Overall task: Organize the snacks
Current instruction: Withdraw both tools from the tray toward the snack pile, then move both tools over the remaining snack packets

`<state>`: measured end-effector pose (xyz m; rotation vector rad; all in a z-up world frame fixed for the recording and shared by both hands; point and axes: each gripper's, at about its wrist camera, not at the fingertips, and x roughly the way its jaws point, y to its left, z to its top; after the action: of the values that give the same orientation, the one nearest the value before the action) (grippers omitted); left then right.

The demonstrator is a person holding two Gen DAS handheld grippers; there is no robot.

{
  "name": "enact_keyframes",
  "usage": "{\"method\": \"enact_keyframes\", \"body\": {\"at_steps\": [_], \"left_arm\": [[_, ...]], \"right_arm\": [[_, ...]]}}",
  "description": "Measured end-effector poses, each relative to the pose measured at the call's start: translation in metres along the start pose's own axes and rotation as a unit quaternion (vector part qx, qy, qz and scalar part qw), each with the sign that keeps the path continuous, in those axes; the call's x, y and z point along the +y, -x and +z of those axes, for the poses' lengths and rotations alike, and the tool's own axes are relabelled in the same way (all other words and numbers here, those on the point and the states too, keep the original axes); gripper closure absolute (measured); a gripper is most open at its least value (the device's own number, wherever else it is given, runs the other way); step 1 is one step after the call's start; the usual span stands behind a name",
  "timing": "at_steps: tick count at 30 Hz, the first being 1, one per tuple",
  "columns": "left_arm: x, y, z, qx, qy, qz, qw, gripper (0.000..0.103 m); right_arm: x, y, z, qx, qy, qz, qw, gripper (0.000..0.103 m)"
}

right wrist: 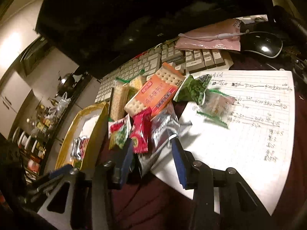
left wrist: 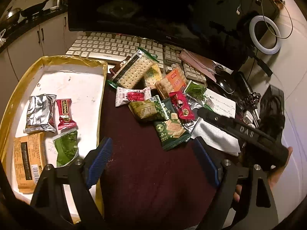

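A gold-rimmed white tray (left wrist: 73, 59) on the left holds a silver packet (left wrist: 40, 113), a red packet (left wrist: 65, 113), an orange packet (left wrist: 28, 159) and a green packet (left wrist: 67, 147). A heap of snacks, with a cracker pack (left wrist: 134, 69) on top, lies right of it on the dark red cloth. My left gripper (left wrist: 153, 161) hangs open over bare cloth before the heap. My right gripper (right wrist: 152, 149) stands partly closed at the heap's near edge. A silver packet (right wrist: 165, 128) and a red packet (right wrist: 140, 134) lie between its fingertips; I see no firm pinch.
A white keyboard (left wrist: 115, 48) and a dark monitor (left wrist: 134, 5) stand behind the heap. A written sheet of paper (right wrist: 249, 134), a black mouse (right wrist: 262, 46), a pink pouch (right wrist: 207, 38) and a ring light (left wrist: 264, 34) crowd the right. A person's hand (left wrist: 276, 174) holds the right gripper's handle.
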<state>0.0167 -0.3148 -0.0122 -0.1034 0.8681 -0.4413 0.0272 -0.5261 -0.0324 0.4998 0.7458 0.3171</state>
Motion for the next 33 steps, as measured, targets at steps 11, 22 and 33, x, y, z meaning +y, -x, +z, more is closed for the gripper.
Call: {"method": "enact_keyframes", "body": {"at_steps": [11,22,33], "left_arm": [[-0.005,-0.010,0.008,0.004,-0.011,0.005,0.9999,0.017],[-0.008,-0.073,0.046,0.077,0.002,-0.005,0.9970,0.017],[-0.004,-0.108,0.047,0.093,0.027,0.024,0.9950,0.029]], "right_arm": [[0.034,-0.036,0.003,0.021,0.087,-0.047,0.995,0.081],[0.006,0.004,-0.016,-0.038,0.030,-0.017,0.999,0.084],[-0.012,0.010,-0.009,-0.072,-0.016,0.023,0.997,0.083]]}}
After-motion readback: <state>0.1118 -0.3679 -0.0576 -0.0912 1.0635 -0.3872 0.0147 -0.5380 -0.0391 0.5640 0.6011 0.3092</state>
